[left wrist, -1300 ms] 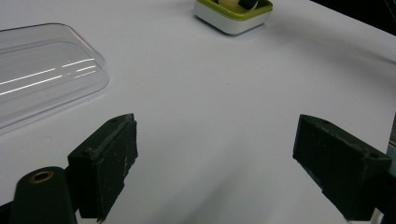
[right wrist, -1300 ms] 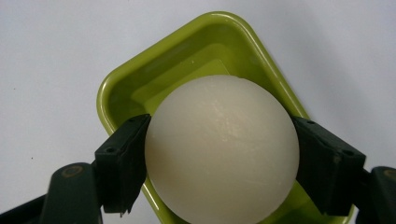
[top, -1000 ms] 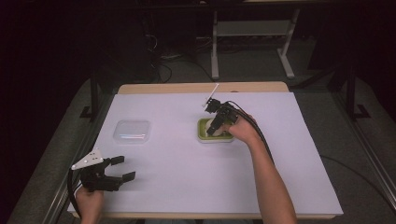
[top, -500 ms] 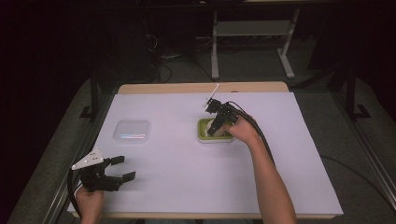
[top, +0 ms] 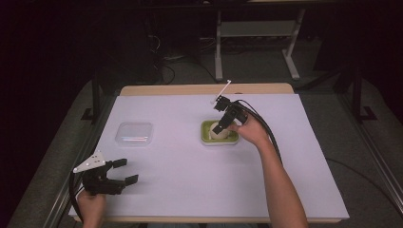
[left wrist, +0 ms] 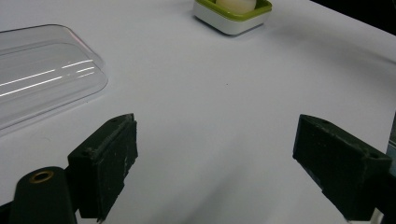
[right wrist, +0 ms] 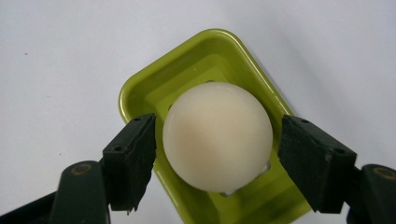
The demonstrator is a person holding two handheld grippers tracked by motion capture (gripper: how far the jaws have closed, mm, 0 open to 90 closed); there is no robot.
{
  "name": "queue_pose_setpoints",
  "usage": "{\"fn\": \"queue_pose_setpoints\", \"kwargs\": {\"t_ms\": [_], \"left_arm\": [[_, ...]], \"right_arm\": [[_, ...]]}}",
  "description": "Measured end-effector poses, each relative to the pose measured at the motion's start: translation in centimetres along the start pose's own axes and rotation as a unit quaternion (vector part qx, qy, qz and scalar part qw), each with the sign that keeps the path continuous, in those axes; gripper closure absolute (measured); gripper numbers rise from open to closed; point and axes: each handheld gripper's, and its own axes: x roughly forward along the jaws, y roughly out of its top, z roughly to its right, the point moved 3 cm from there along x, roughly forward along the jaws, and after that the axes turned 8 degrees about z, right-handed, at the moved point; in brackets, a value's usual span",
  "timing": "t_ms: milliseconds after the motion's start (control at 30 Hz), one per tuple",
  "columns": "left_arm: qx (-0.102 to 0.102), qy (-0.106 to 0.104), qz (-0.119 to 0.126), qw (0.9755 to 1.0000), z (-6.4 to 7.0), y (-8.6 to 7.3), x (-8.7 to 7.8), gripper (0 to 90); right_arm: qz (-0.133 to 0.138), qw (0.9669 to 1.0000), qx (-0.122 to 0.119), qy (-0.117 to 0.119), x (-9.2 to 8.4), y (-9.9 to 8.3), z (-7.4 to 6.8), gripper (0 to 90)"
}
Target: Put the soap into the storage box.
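Soap bar (right wrist: pixel 217 135), round, domed and cream-white, sits in a lime-green soap dish (right wrist: pixel 140 91) with a white base, a little toward two o'clock from the middle of the white-covered table (top: pixel 190 190). In the right gripper view, the right gripper (right wrist: pixel 217 158) straddles the bar from above, one black jaw at its nine o'clock side and one at its three o'clock side, both spread with a thin gap showing on each flank, so nothing is clamped yet. In the high view the person's right hand (top: pixel 251 130) holds that gripper over the dish. A clear plastic lid (top: pixel 134 133) lies flat well off at the dish's nine o'clock. The left gripper (top: pixel 122 172) rests near the table's seven o'clock corner, jaws wide apart and holding nothing. Judging by its smooth, faintly glossy surface, the bar is probably stiff, fairly light and slippery, and it could squirt out of a pinch placed high on the dome. The safest hold looks to be across its widest part, low on the sides, with steady and moderate pressure.
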Motion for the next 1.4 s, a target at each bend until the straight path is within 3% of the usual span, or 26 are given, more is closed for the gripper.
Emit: {"fn": "queue_pose_setpoints", "kwargs": {"t_ms": [167,1000,1400], "left_arm": [[0.0,0.0,0.0,1.0,0.0,0.0,0.0,13.2],[0.001,-0.001,0.001,1.0,0.1,0.0,0.1,13.2],[0.005,-0.005,-0.002,1.0,0.2,0.0,0.2,13.2]], "right_arm": [[0.021,0.9998,-0.002,0.004,-1.1,-0.7,-0.2,27.7],[0.063,0.9972,0.017,0.035,-4.0,-5.3,-1.8,27.4],[0.076,0.9966,0.013,0.031,-5.7,-7.6,-3.0,27.1]]}}
